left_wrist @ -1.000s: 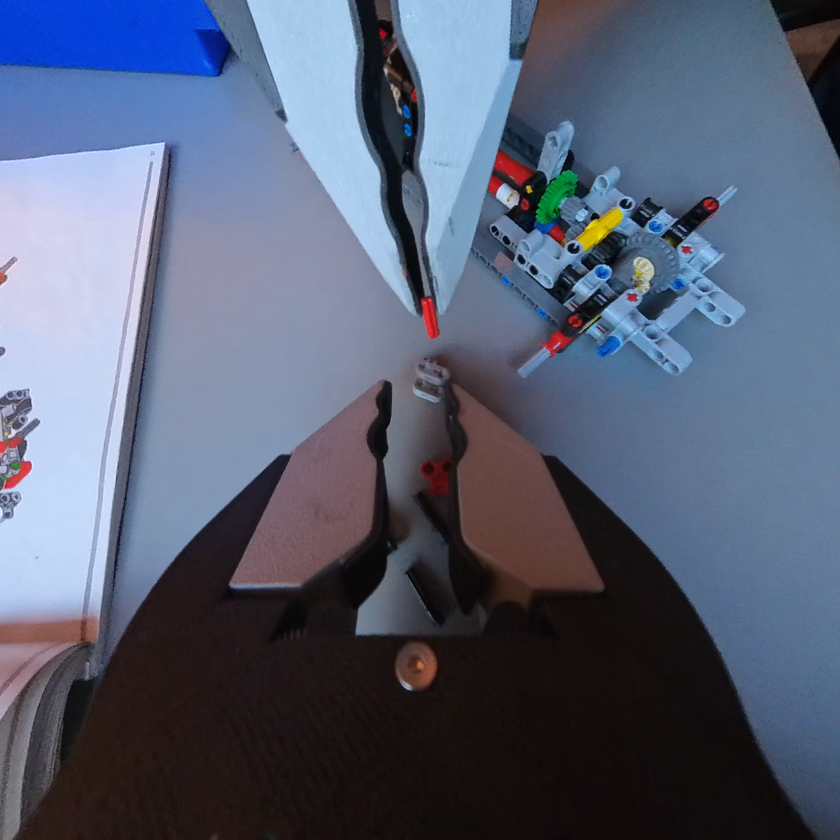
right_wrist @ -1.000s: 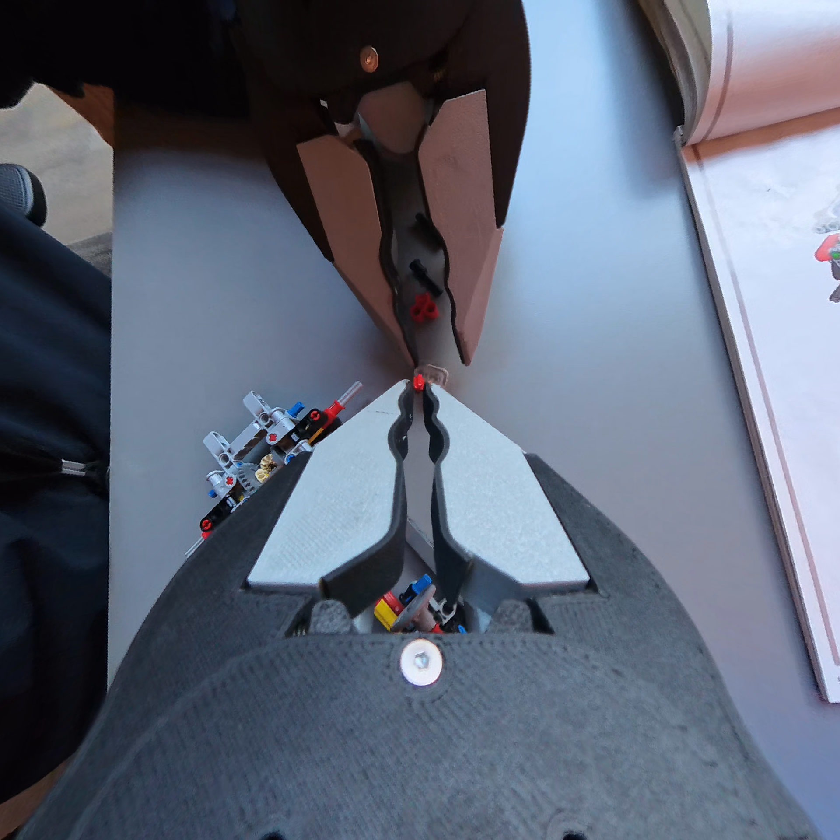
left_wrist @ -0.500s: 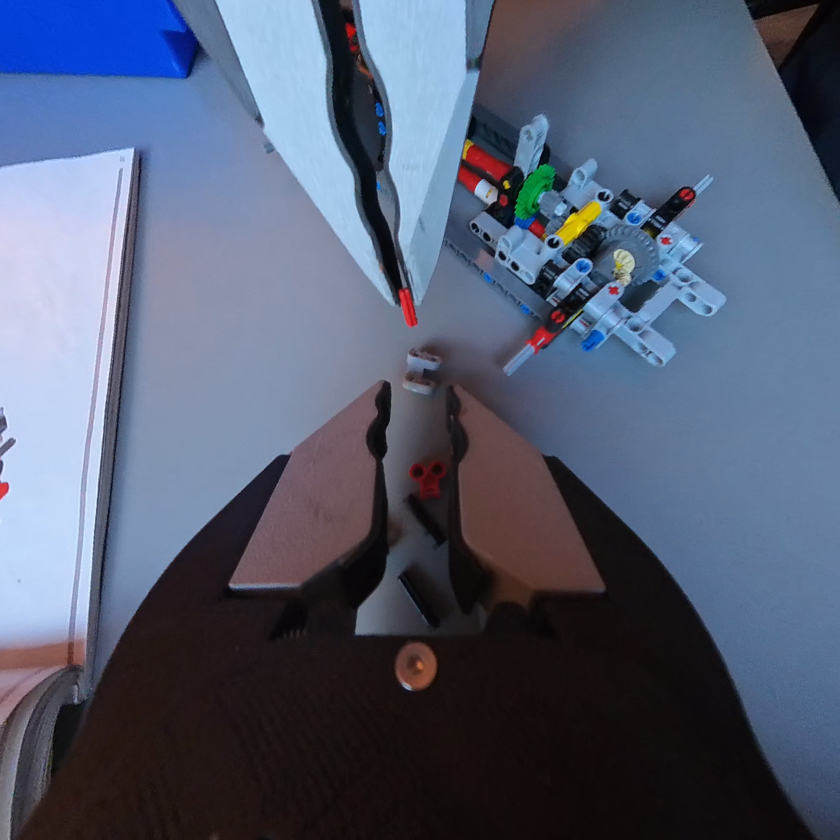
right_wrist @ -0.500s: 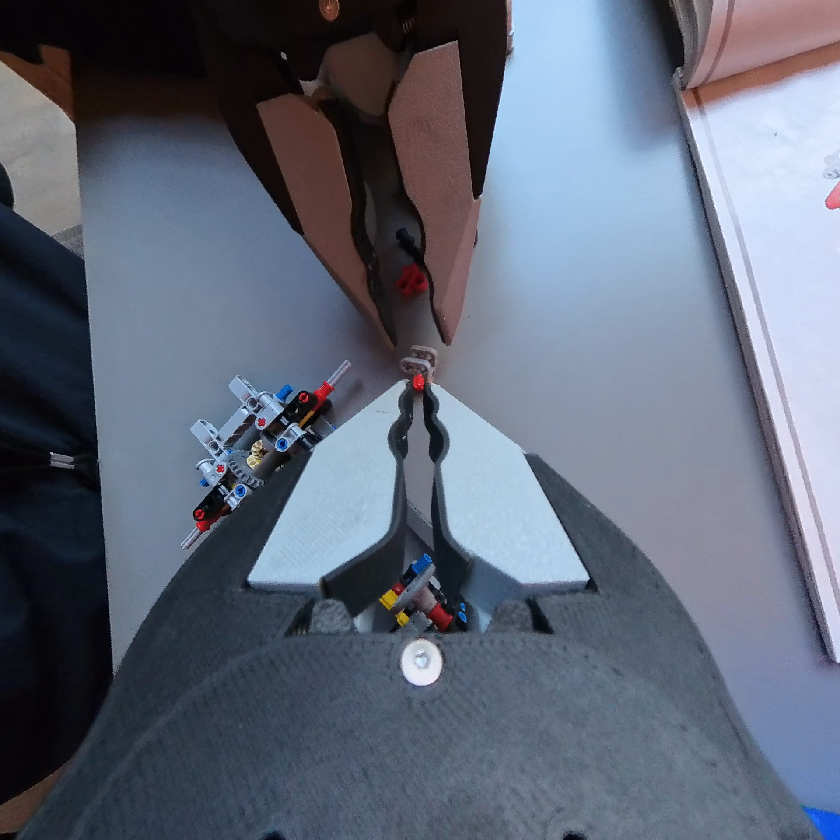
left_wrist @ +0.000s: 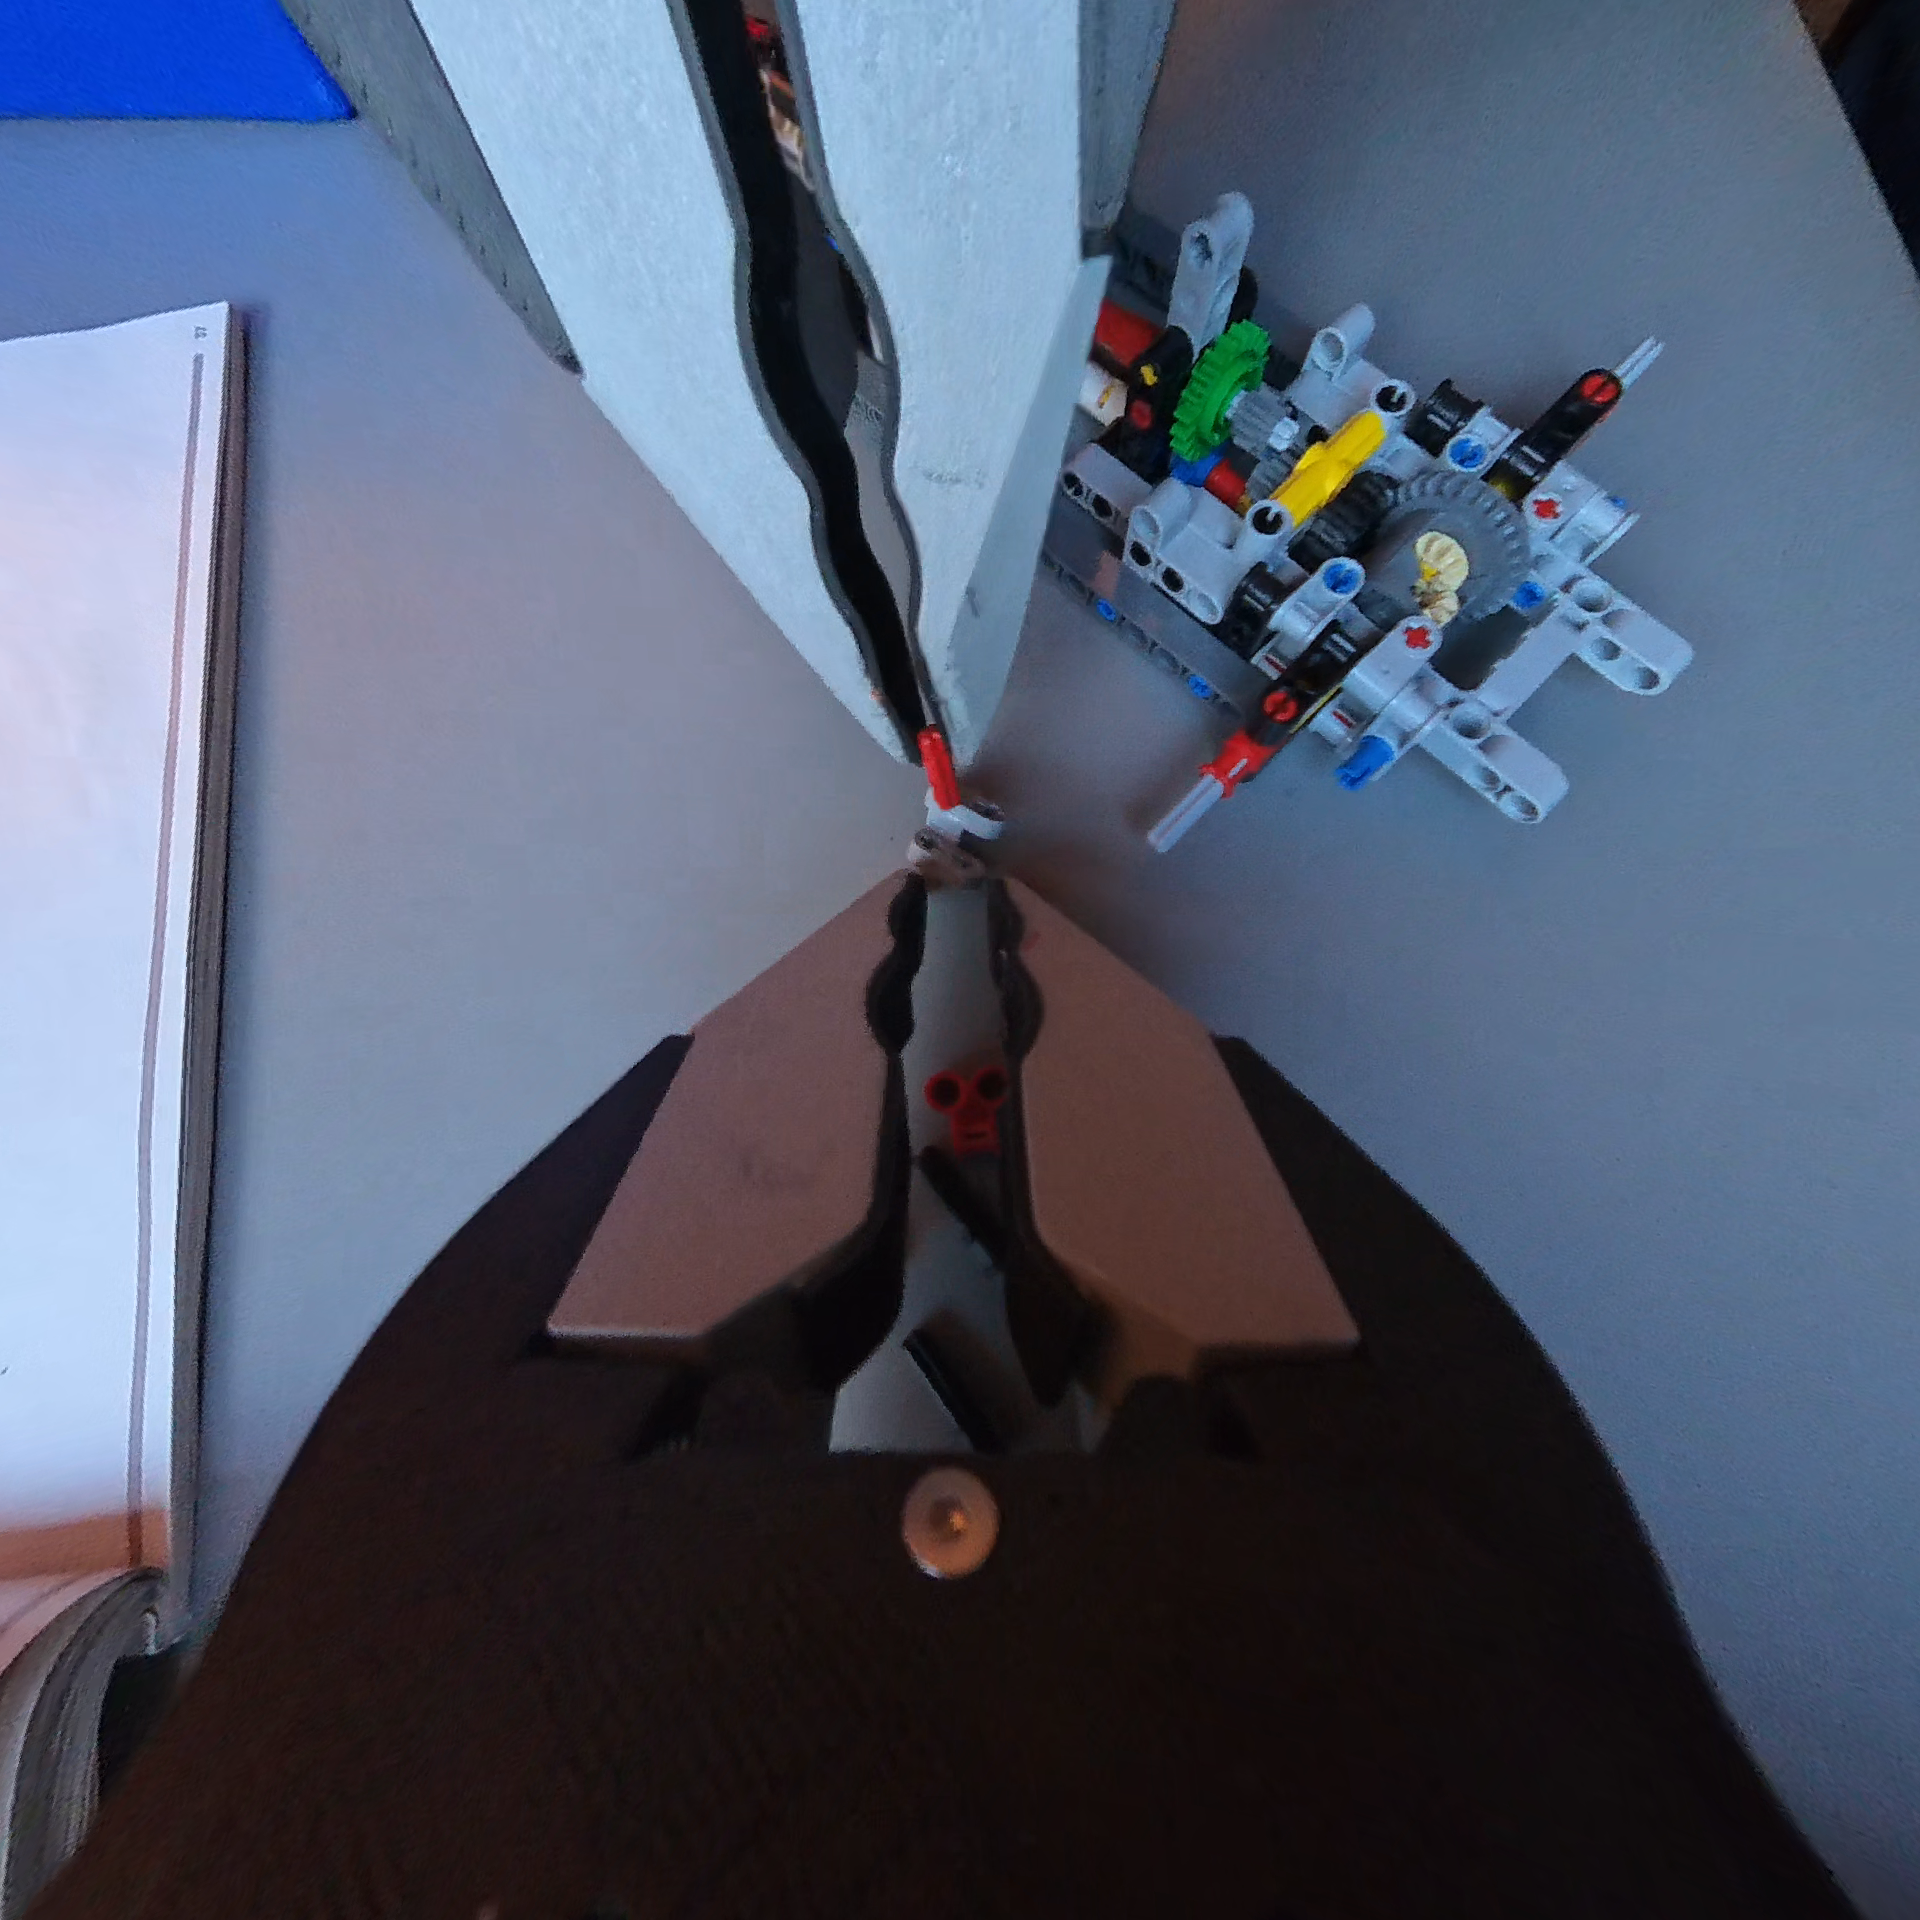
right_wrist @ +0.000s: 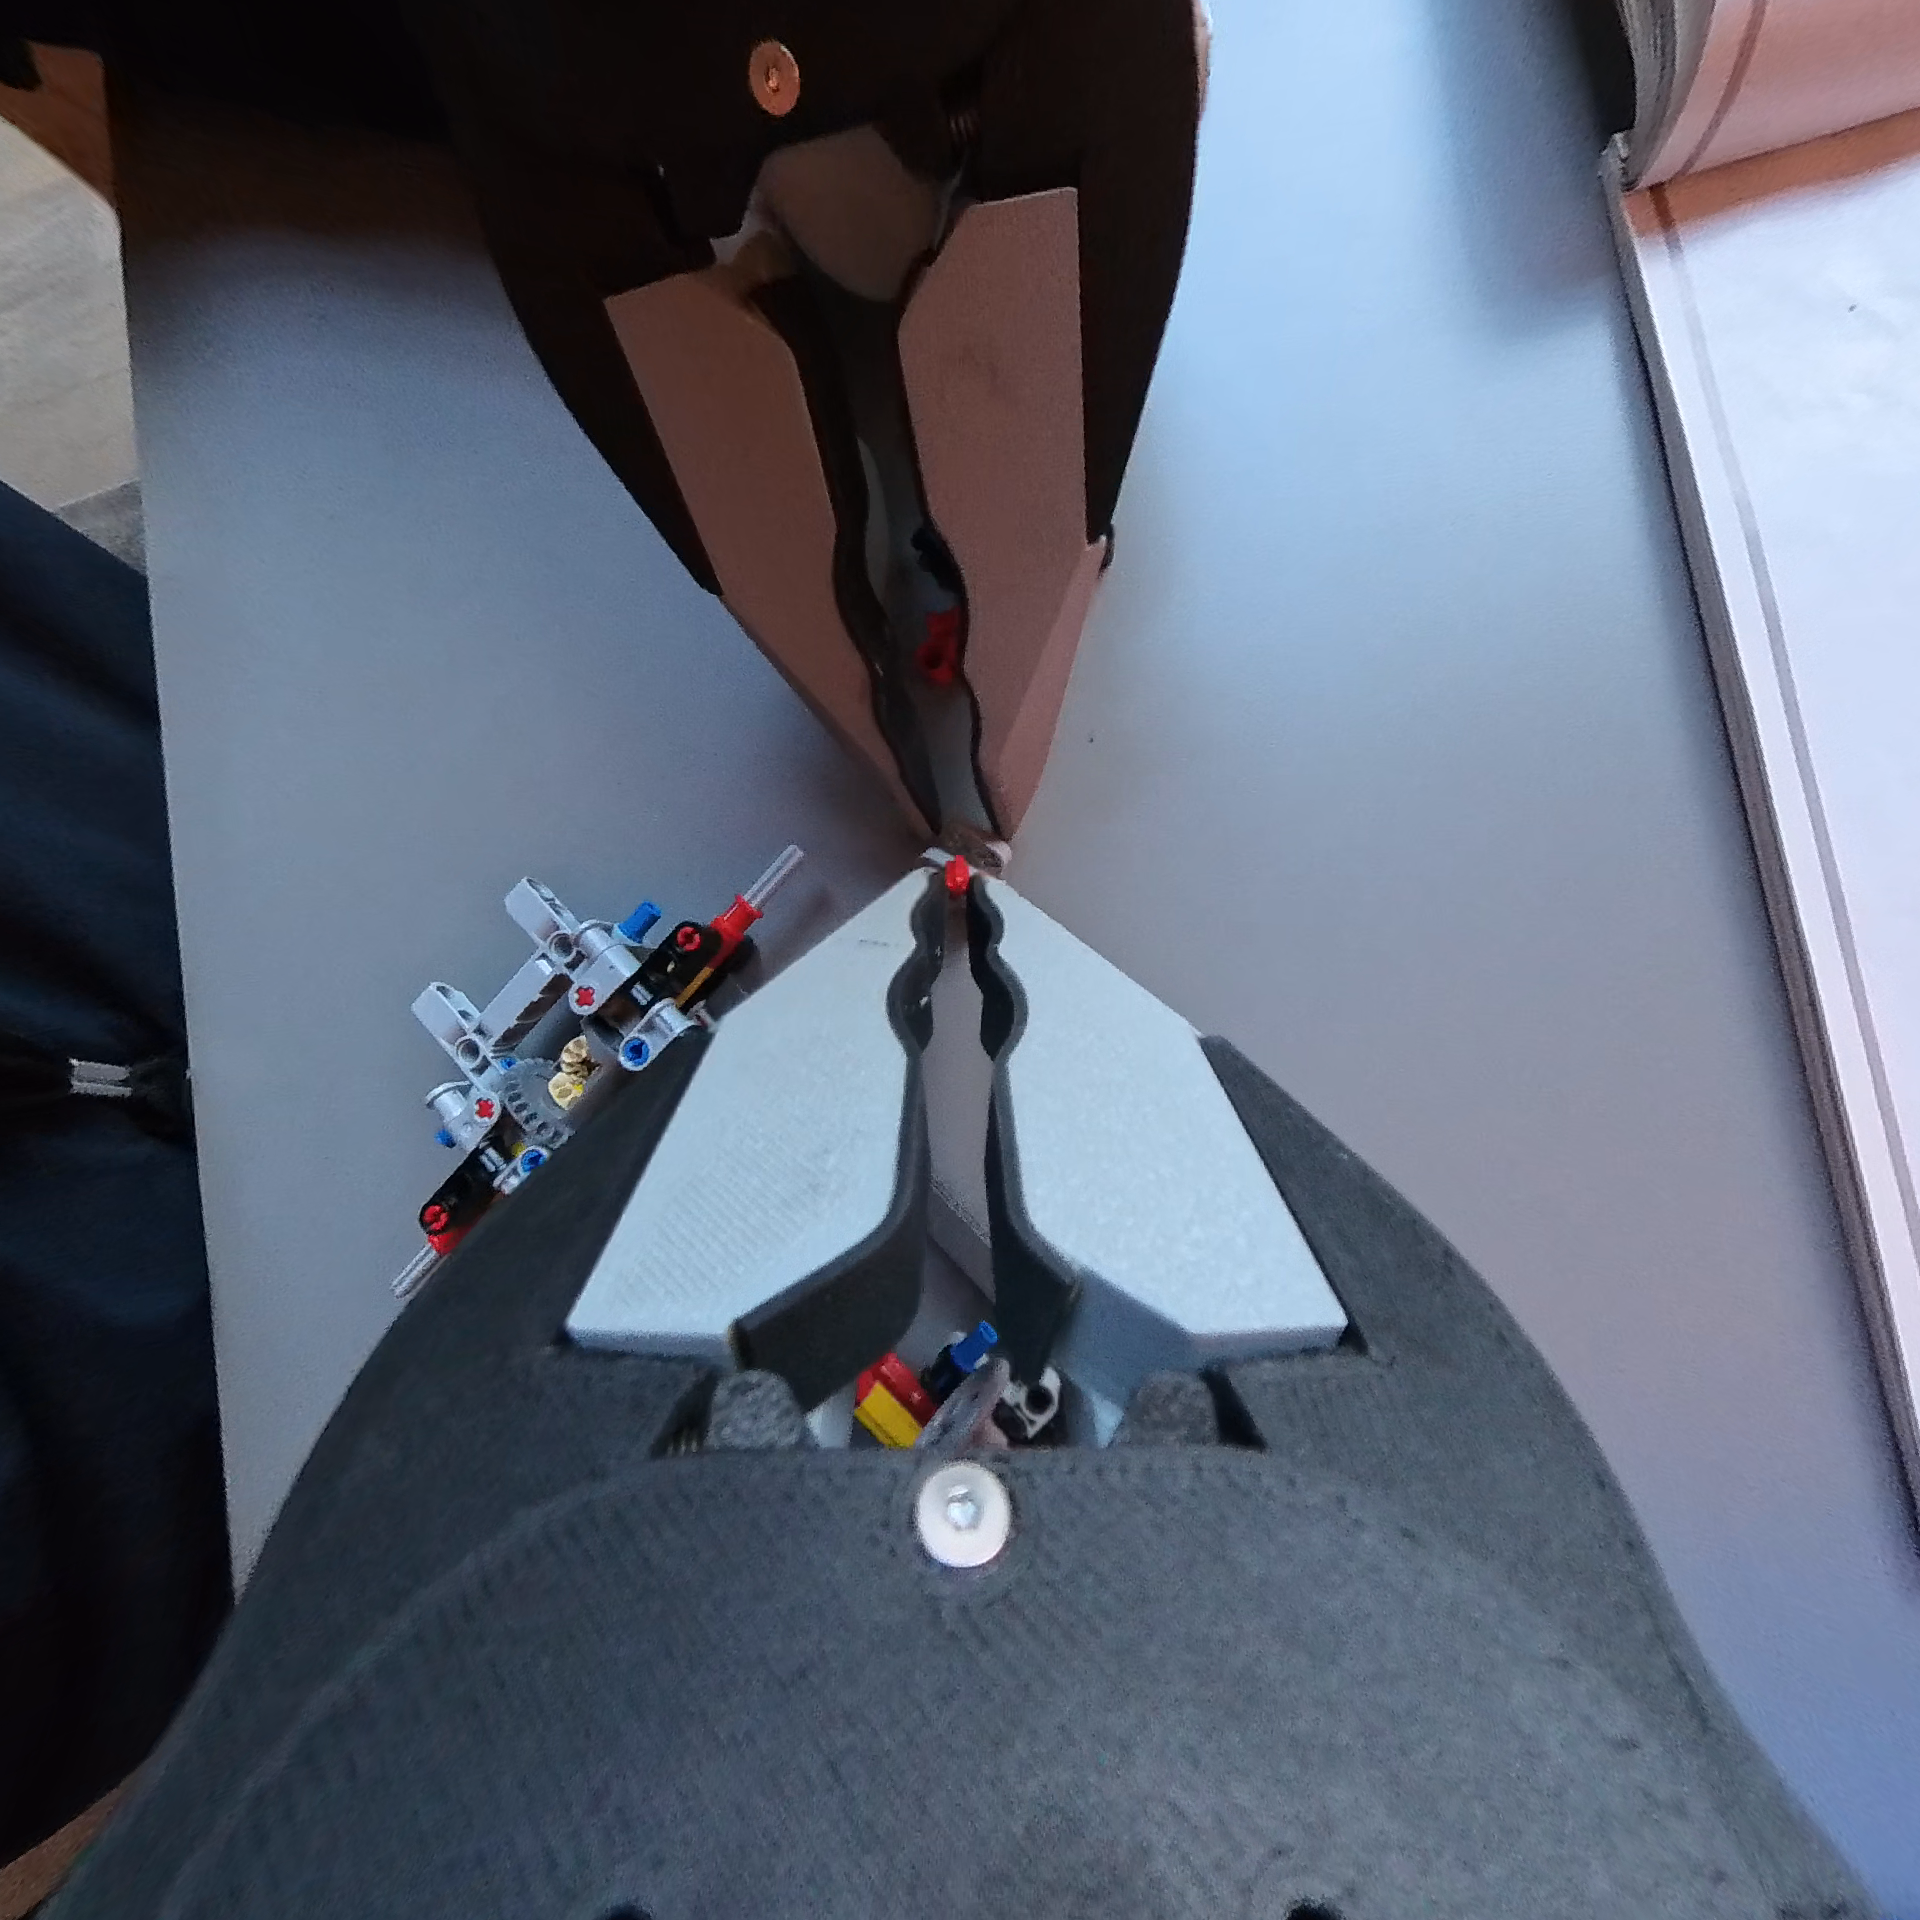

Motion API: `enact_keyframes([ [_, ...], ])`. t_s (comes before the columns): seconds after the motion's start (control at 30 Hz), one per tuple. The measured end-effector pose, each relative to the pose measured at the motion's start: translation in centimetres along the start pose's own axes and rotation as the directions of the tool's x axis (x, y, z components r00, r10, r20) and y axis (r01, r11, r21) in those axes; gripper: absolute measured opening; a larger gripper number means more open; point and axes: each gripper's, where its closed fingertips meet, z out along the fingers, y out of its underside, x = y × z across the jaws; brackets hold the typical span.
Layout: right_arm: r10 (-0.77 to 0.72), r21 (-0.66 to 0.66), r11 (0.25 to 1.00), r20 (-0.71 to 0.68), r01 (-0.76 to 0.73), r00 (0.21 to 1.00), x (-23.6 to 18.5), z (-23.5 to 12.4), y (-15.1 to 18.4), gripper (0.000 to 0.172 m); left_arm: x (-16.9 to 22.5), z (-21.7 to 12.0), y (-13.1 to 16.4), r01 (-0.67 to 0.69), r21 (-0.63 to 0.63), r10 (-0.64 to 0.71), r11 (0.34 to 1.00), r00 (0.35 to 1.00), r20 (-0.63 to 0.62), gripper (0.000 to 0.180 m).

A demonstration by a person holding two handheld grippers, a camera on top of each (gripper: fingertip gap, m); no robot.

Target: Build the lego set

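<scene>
At the centre of the grey table (left_wrist: 436, 727): left gripper (left_wrist: 951, 878), brown-faced, narrowed onto small light-grey plastic connector (left_wrist: 956, 831); pads pressing its sides. Right gripper (right_wrist: 954, 891), grey-faced, closed on short red plastic pin (right_wrist: 956, 871), pin tip touching the connector. Beneath left fingers, small red plastic piece (left_wrist: 968, 1107). Beside: multicoloured gear-and-beam brick assembly (left_wrist: 1351, 540). Farther off: open white instruction booklet (left_wrist: 94, 831).
</scene>
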Motion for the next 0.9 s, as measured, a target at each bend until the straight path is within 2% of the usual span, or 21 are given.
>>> enact_keyframes([
  [0.13, 0.001, -0.024, 1.0, -0.01, -0.001, 1.0, 0.4, 0.3, 0.2, 0.001, 0.2, -0.2, 0.2, -0.017, -0.014, 0.017, 1.0, 1.0, 0.014, 0.008],
  [0.27, -0.014, -0.033, 0.999, -0.017, 0.014, 1.0, 0.5, 0.5, 0.0, 0.001, -0.6, -0.7, 0.0, -0.002, -0.004, 0.002, 1.0, 0.999, 0.051, 0.024],
  [0.37, -0.021, -0.032, 0.999, -0.025, 0.02, 0.999, 0.7, 0.5, -0.2, 0.001, -0.2, -0.8, -1.1, 0.009, 0.06, -0.009, 0.998, 1.0, 0.0, 0.025],
  [0.67, 0.02, -0.028, 0.999, -0.021, -0.02, 1.0, -0.1, -0.9, 0.6, 0.001, 0.0, 0.3, -2.3, -0.148, 0.045, 0.152, 0.988, 0.981, -0.117, 0.025],
  [0.77, 0.033, -0.027, 0.999, -0.03, -0.034, 0.999, -0.4, -1.1, 0.8, 0.001, 0.6, 0.4, -1.8, -0.176, 0.019, 0.177, 0.984, 0.968, -0.18, 0.024],
  [0.9, 0.044, -0.005, 0.999, -0.034, -0.044, 0.998, -0.4, -1.4, 0.7, 0.001, 0.4, 0.6, -1.1, -0.18, 0.003, 0.177, 0.984, 0.968, -0.18, 0.024],
])
